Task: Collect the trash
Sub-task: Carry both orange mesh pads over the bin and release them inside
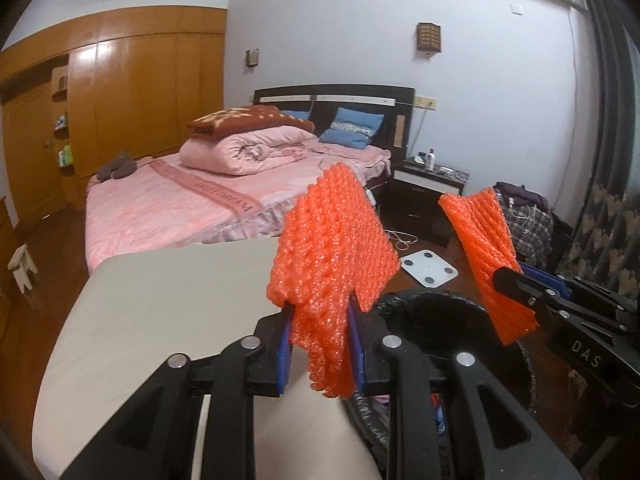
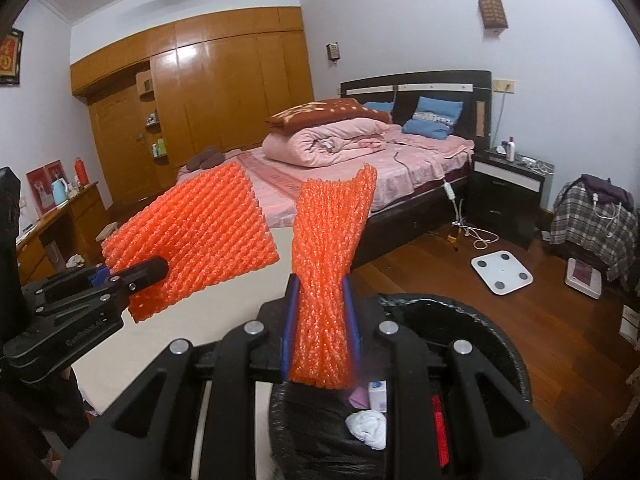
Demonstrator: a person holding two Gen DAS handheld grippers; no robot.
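My left gripper (image 1: 320, 344) is shut on an orange foam net sleeve (image 1: 332, 248) that stands up between its blue pads, above the beige table's right edge. It also shows in the right wrist view (image 2: 132, 276), with its net (image 2: 192, 236). My right gripper (image 2: 320, 328) is shut on a second orange foam net (image 2: 328, 264), held over the rim of a black-lined trash bin (image 2: 492, 324). The right gripper (image 1: 516, 284) and its net (image 1: 484, 248) show at the right of the left wrist view, above the bin (image 1: 432, 308). The bin holds crumpled white paper (image 2: 366, 428) and a small box (image 2: 378, 396).
A beige table (image 1: 160, 312) lies below left of both grippers. Behind it stand a pink bed (image 2: 360, 168), a wooden wardrobe (image 2: 224, 92) and a dark nightstand (image 2: 508, 196). A white scale (image 2: 502, 266) and cables lie on the wood floor. A chair with plaid cloth (image 2: 592, 216) stands at right.
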